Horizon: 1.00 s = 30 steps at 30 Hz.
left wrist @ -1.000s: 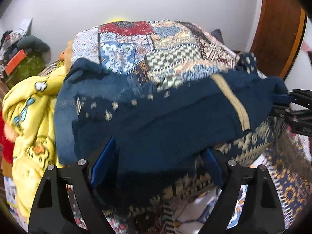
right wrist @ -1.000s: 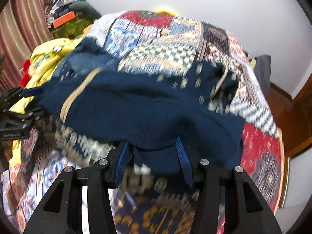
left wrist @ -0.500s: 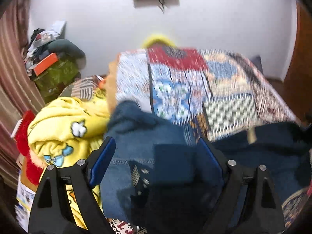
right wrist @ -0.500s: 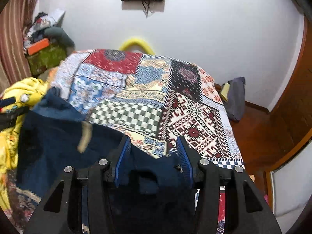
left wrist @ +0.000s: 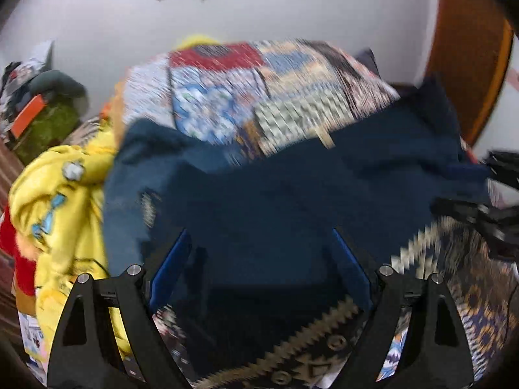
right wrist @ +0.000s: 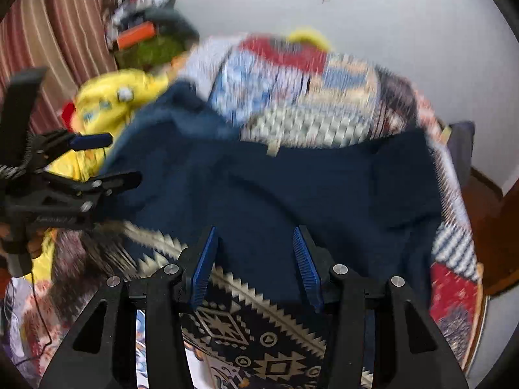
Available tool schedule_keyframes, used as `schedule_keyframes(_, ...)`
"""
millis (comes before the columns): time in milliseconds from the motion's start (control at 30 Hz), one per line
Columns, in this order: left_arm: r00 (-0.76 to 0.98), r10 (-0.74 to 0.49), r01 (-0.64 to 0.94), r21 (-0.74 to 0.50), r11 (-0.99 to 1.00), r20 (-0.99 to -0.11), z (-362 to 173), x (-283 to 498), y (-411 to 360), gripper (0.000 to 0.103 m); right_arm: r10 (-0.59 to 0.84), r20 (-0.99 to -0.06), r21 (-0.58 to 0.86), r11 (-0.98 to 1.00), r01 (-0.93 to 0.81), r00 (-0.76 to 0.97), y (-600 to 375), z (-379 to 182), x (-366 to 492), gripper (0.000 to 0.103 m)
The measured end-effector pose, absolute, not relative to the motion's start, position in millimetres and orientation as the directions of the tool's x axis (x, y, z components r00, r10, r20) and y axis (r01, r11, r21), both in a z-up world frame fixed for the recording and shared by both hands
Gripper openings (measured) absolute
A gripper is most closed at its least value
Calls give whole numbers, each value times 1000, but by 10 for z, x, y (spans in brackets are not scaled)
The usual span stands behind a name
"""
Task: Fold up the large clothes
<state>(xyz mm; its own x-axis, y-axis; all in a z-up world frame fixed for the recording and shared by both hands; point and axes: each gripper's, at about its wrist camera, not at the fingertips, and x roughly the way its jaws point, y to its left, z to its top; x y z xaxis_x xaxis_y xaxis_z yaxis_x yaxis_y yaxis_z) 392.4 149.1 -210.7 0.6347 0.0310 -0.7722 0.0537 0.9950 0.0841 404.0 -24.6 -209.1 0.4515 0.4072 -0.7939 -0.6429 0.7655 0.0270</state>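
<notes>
While the dark blue garment (right wrist: pixel 292 188) is spread across the patchwork bedspread (right wrist: pixel 324 90), its near edge is seen between the jaws of the right gripper (right wrist: pixel 256 259); whether it is pinched cannot be told. Cloth also lies between the wide-set jaws of the left gripper (left wrist: pixel 259 253), grip unclear. A yellow garment (left wrist: pixel 55 188) is heaped beside it.
</notes>
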Motion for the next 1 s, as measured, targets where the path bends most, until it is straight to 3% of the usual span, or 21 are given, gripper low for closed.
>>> schedule_keyframes(100, 618, 51, 52, 105, 993, -784, -2312, 3910, 1427, 87, 394, -806, 59, 795, -603, 441, -348, -2262, 4242, 45)
schedule_keyframes(333, 596, 48, -53, 20, 998, -802, -2518, 3971, 1794, 92, 398, -773, 121, 857, -501, 494, -768, -2230, 4738, 42)
schedule_keyframes(500, 590, 217, -199, 121, 973, -778, -2566, 3833, 2145, 92, 97, -705, -144, 950, -275, 702, -973, -2091, 4874, 45)
schedule_keyframes(600, 579, 261, -258, 130, 957, -772, -2559, 3720, 2362, 93, -6, -694, -206, 960, -191, 720, -1177, -2036, 4912, 45)
schedule_keyframes(767, 588, 253, -312, 74, 947, -768, -2432, 3560, 2540, 92, 121, -720, -76, 965, -251, 684, -1341, -1903, 4633, 45)
schedule_keyframes(900, 630, 144, -274, -45, 961, -763, -2299, 3362, 2477, 92, 273, -754, 13, 916, -402, 597, -1152, -1858, 4302, 45)
schedule_keyframes(1000, 652, 86, -236, -94, 967, -753, -2236, 3195, 2340, 92, 347, -771, 54, 871, -489, 533, -953, -1931, 4058, 51)
